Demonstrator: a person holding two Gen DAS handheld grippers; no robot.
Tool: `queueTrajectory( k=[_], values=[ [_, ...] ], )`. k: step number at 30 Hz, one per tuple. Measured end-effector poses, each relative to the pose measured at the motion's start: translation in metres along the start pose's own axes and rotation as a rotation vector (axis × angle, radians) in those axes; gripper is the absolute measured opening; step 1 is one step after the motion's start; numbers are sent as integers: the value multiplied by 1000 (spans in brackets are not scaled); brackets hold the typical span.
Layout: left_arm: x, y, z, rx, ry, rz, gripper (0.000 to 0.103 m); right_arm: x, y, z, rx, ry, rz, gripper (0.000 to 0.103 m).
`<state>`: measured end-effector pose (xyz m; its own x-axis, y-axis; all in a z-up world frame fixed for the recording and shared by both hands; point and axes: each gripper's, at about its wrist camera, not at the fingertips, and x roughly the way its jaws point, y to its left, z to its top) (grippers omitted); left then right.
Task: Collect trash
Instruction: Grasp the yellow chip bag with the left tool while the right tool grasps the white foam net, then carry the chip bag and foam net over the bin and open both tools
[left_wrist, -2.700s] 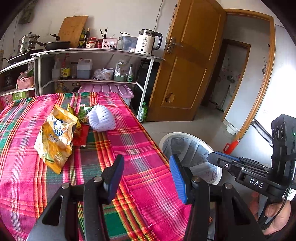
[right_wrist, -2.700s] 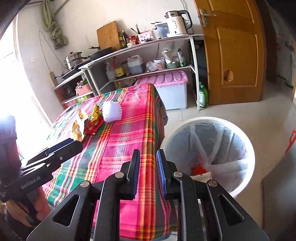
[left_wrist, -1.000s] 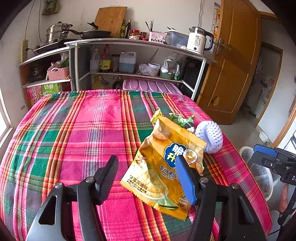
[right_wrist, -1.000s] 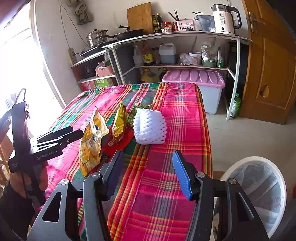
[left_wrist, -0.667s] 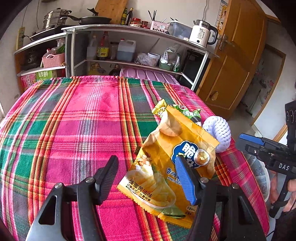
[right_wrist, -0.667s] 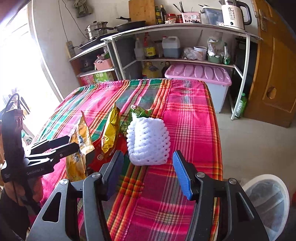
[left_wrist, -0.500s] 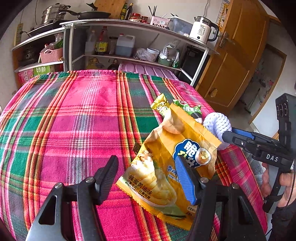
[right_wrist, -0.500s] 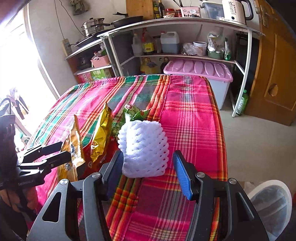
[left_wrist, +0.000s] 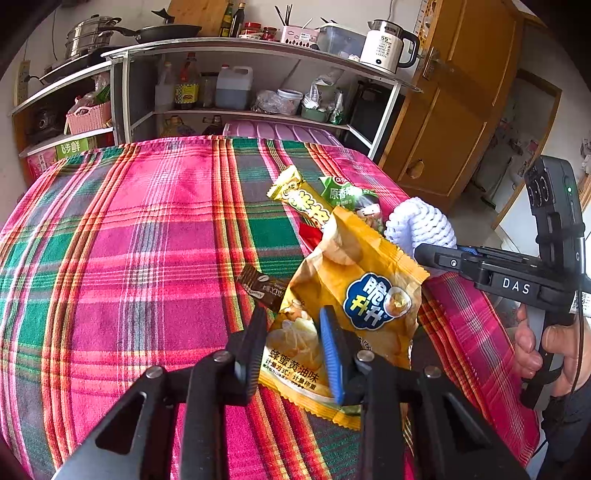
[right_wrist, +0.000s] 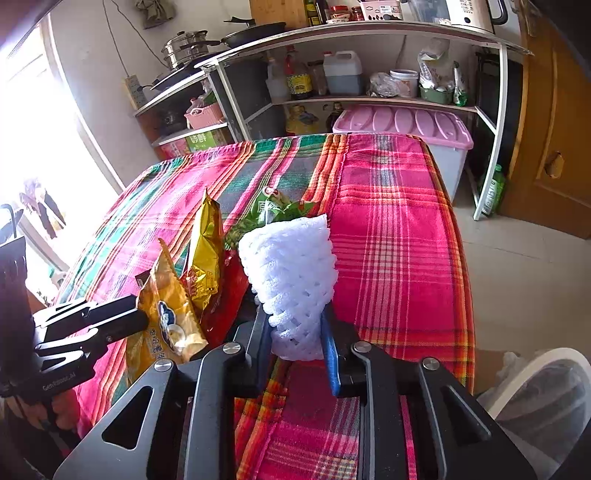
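**Both grippers close on trash at the worktop's edge**

Since a second ago both grippers have come in over the plaid worktop (left_wrist: 140, 236) and their jaws have just been closing, each with a piece of trash between them. The left gripper (left_wrist: 293, 349) has its fingers narrowed around the lower corner of the yellow chip bag (left_wrist: 354, 295), which now stands lifted off the cloth. The right gripper (right_wrist: 295, 341) has its fingers drawn in on the bottom of the white foam net (right_wrist: 291, 273), and the net bulges above the pads.

Taking the chip bag as the landmark: a small brown wrapper (left_wrist: 264, 288) lies just left of it, partly under its edge. Behind it lie a yellow bar wrapper (left_wrist: 303, 203) and a green packet (left_wrist: 345, 194), with a red wrapper (right_wrist: 225, 291) showing beneath them. The foam net sits just to the bag's right. A white bin (right_wrist: 535, 391) stands on the floor, well to the right of the bag, beyond the worktop's edge. A hand (left_wrist: 546, 347) holds the right gripper's handle.
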<state>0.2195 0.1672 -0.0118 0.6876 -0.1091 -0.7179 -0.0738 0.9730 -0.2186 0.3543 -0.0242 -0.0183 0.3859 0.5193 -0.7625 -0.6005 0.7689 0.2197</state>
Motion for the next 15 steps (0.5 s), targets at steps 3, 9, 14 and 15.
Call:
queueTrajectory(
  k=[3,9,14,15],
  values=[
    [-5,-3,-3,9,-9,-1,25,-8,0,-4,3,-9,-1,21],
    [-17,-11,-11,20,-39,8,21,-26,-2,-14,13,-25,1,20],
    [-29,-11,-15,-8,-61,8,19,-44,-1,-21,18,-50,5,20],
    [-33,-12,-15,-13,-68,7,19,-48,0,-23,18,-56,5,20]
  ],
)
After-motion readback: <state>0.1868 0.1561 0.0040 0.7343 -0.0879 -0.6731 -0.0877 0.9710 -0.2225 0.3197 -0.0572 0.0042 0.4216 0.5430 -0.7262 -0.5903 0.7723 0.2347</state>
